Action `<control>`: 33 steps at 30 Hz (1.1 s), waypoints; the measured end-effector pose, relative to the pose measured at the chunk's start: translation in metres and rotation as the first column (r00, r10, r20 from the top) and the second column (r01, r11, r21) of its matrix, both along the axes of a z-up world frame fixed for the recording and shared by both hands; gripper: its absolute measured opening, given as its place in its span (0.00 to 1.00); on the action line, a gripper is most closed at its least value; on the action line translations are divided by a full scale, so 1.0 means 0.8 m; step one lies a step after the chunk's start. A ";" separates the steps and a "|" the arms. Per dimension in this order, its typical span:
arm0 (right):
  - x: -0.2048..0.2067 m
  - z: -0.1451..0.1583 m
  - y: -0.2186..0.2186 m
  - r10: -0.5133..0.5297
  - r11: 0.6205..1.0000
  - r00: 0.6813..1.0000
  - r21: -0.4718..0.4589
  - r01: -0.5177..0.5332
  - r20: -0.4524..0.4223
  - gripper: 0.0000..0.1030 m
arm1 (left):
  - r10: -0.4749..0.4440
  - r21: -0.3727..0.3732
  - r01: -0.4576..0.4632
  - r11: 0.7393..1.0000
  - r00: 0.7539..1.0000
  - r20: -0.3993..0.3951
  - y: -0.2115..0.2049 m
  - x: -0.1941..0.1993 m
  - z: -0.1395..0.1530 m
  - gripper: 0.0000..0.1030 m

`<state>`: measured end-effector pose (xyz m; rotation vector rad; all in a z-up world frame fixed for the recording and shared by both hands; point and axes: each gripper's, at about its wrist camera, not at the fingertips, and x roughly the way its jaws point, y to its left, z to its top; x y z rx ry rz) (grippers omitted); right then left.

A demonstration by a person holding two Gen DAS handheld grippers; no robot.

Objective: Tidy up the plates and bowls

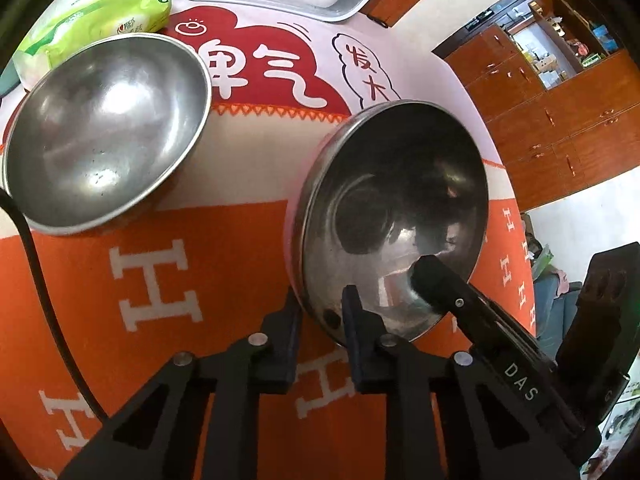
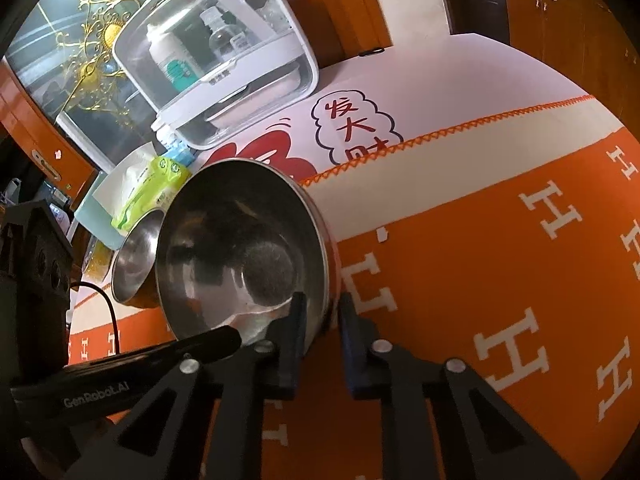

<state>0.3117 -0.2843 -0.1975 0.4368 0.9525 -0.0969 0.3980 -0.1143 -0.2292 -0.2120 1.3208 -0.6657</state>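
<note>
Both my tongs grip the rim of one steel bowl [image 1: 394,216]: left tongs [image 1: 320,308] pinch its near-left edge, right tongs [image 2: 320,312] pinch the opposite edge, jaws narrow on the metal. That bowl is tilted on the orange cloth [image 1: 160,280] covering the table. Second steel bowl [image 1: 104,136] sits upright, apart, near a green packet [image 1: 100,12].
</note>
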 end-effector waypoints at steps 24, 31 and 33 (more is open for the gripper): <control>-0.089 0.045 0.060 0.072 0.997 0.996 -0.011 -0.072 -0.053 0.13 | -0.038 0.072 0.036 0.997 0.999 0.026 0.061 -0.097 0.051 0.18; -0.137 0.061 0.082 0.070 0.997 0.996 -0.015 -0.070 -0.050 0.13 | -0.054 0.064 0.052 0.997 0.998 0.040 0.086 -0.149 0.074 0.18; -0.151 0.065 0.087 0.070 0.997 0.996 -0.016 -0.071 -0.051 0.13 | -0.062 0.062 0.059 0.996 0.997 0.044 0.091 -0.161 0.078 0.17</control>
